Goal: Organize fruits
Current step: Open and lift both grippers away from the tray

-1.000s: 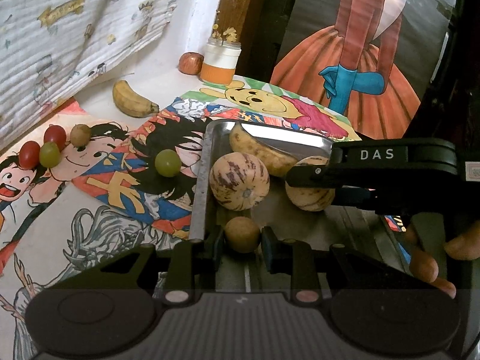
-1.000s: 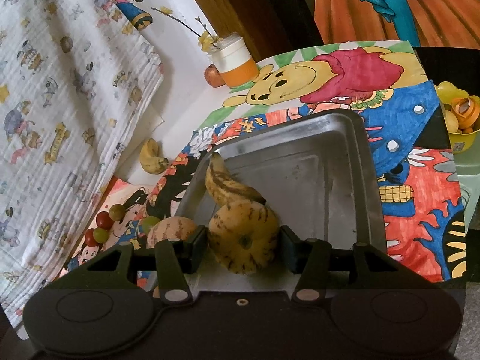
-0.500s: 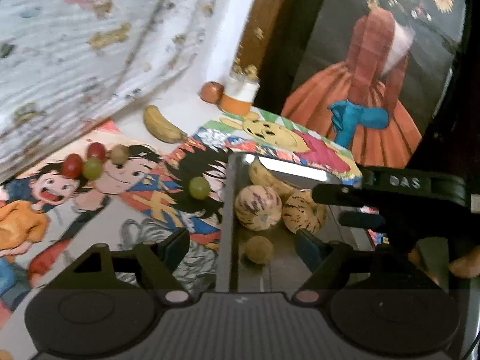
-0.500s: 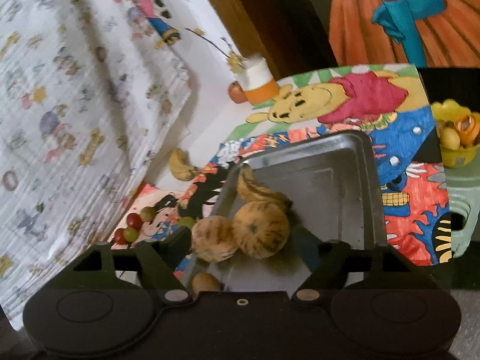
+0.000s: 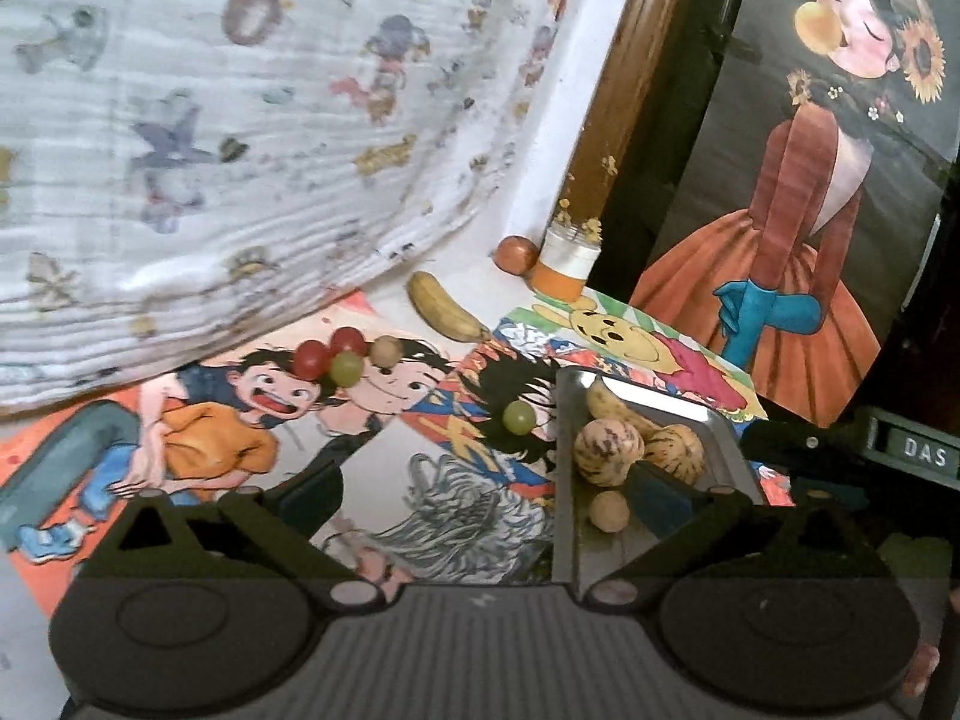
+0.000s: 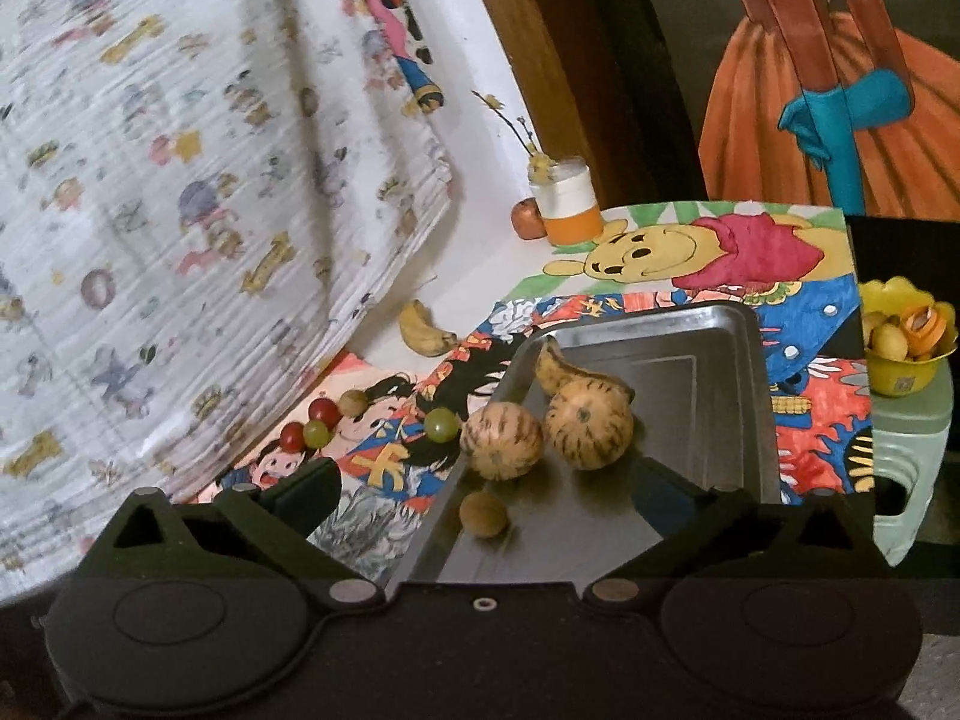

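A metal tray holds two striped melons, a banana and a small brown fruit. My left gripper hovers back from the tray's left rim. Its jaws are opening wide and nothing is pressed between them. My right gripper hangs above the tray's near end. Its jaws are also opening and are empty. A loose green grape, a grape cluster and another banana lie on the cartoon mats.
An apple and an orange-and-white jar stand at the back by the wall. A patterned cloth hangs on the left. A yellow bowl of fruit sits on a green stool at the right.
My left gripper let go of the small brown fruit and my right gripper let go of a striped melon, both inside the tray. Both pulled back and up with jaws spreading.
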Action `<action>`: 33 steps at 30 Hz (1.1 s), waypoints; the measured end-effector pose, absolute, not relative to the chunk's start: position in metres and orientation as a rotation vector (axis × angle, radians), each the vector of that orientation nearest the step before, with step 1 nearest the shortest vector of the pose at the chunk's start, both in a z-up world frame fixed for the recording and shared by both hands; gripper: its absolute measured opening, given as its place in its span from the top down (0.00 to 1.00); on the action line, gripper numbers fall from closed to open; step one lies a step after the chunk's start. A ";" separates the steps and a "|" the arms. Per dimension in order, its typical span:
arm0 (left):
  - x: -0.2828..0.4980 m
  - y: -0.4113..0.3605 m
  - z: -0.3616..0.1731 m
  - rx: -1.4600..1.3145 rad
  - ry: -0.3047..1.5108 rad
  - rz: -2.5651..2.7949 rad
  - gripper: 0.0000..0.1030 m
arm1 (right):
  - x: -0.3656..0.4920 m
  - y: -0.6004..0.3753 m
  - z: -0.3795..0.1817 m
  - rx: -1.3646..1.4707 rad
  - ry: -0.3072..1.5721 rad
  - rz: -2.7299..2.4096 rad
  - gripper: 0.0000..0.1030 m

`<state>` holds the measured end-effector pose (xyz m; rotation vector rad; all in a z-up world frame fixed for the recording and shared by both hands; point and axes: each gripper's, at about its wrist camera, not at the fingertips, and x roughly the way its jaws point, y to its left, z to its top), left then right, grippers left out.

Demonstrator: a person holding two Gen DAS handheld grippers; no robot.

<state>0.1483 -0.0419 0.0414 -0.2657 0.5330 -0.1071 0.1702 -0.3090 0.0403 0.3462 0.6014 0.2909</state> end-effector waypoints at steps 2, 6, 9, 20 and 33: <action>0.139 -0.039 0.043 -0.252 0.523 -0.098 0.00 | 0.159 -0.304 0.039 0.320 0.605 0.280 0.01; 0.122 -0.036 0.042 -0.205 0.512 -0.042 0.00 | 0.136 -0.293 0.030 0.289 0.622 0.259 0.01; 0.109 -0.033 0.036 -0.163 0.517 -0.008 0.00 | 0.118 -0.286 0.022 0.283 0.639 0.241 0.01; 0.081 -0.015 0.022 -0.137 0.572 0.027 0.00 | 0.060 -0.260 0.012 0.178 0.594 0.160 0.01; 0.071 -0.004 0.015 -0.135 0.582 0.048 0.00 | 0.046 -0.241 -0.007 0.169 0.665 0.137 0.01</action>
